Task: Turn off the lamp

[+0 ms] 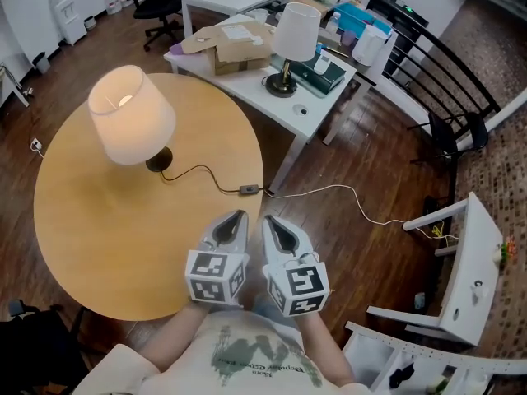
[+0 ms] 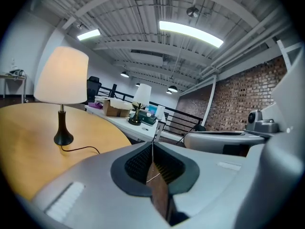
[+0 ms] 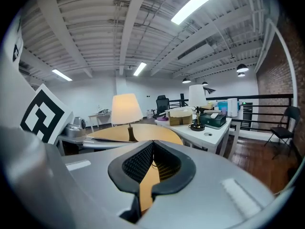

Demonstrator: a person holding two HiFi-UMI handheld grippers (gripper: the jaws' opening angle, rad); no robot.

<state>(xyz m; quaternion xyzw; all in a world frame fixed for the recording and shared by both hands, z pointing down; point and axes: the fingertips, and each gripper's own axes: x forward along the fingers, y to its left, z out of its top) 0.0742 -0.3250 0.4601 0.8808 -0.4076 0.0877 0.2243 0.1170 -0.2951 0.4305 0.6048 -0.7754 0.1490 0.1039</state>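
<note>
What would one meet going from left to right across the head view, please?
The lit cream-shaded lamp → black inline cord switch → unlit white-shaded lamp → white furniture piece.

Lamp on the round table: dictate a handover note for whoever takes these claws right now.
Left claw: shut, empty. Right claw: shut, empty. Both are side by side above the table, at its near edge.
Lamp: lit, far left on the table. Its cord runs to an inline switch near the right edge.
Done: nothing.
Left: press the switch.
</note>
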